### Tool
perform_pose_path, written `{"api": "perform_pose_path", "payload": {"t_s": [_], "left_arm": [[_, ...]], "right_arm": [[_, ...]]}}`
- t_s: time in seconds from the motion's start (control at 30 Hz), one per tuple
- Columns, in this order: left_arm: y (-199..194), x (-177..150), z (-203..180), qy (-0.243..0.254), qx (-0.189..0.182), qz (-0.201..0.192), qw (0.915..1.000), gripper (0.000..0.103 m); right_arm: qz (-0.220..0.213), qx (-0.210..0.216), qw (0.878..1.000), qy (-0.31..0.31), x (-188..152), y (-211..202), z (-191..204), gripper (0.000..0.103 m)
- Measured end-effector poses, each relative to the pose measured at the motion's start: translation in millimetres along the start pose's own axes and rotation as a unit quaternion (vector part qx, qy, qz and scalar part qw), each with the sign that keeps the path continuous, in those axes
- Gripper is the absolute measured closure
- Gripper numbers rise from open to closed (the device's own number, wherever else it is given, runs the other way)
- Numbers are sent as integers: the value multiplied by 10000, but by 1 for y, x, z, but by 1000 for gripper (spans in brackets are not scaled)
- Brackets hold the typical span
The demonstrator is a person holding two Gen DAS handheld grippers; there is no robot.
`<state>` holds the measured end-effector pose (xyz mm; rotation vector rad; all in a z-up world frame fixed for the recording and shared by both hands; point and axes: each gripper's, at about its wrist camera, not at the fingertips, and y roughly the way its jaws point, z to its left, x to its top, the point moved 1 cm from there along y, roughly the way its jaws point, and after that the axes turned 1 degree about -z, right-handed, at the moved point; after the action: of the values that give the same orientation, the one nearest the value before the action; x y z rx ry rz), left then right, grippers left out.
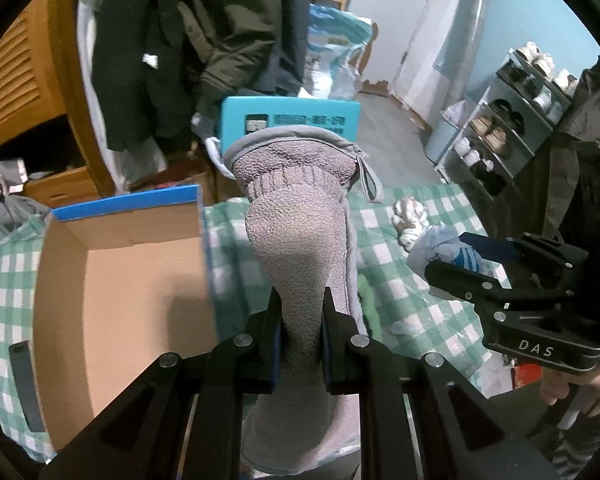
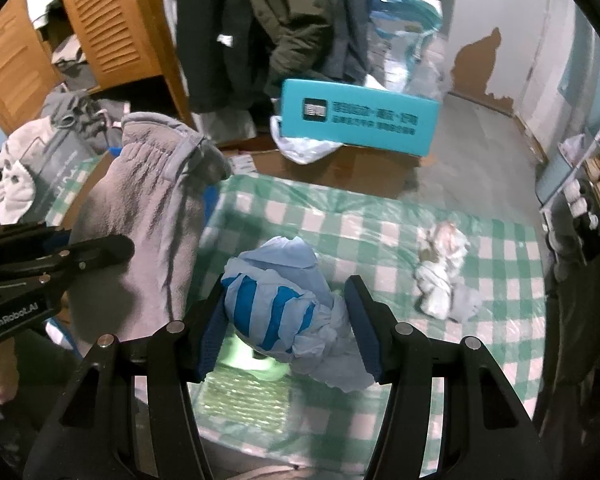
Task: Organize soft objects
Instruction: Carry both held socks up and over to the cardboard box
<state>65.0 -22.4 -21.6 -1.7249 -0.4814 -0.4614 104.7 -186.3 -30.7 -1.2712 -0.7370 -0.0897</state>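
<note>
1. The left gripper (image 1: 300,312) clamps a grey fleece glove (image 1: 300,216), held above the green-checked cloth (image 1: 404,280) just right of the open cardboard box (image 1: 112,280).
2. The right gripper (image 2: 288,320) grips a pale blue bundle with blue stripes (image 2: 276,300), lifted over the cloth.
3. A white crumpled bundle (image 2: 440,276) lies far right.

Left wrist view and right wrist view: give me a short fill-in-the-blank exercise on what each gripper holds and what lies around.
1. The left gripper is shut on a fuzzy grey ____.
2. The right gripper holds a light blue bundle with darker blue ____.
3. The open cardboard box has a ____ outer rim.
4. The cloth under everything has a green-and-white ____ pattern.

Missing words: glove; stripes; blue; checked
</note>
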Motion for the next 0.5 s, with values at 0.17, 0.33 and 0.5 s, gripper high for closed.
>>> {"api": "perform_pose_path", "payload": {"t_s": [0.17,0.33,0.5], "left_arm": [[-13,-3,19,-73,156,-109,9998,88],[-25,-7,41,-180,306,-216,9991,88],[-30,-12,61,-265,471,-255,9982,88]], "right_arm": [[32,117,9998,-157,7,5,23,46],[64,291,9991,-312,16,14,51,46],[114,465,9977,-478,24,25,82,46]]}}
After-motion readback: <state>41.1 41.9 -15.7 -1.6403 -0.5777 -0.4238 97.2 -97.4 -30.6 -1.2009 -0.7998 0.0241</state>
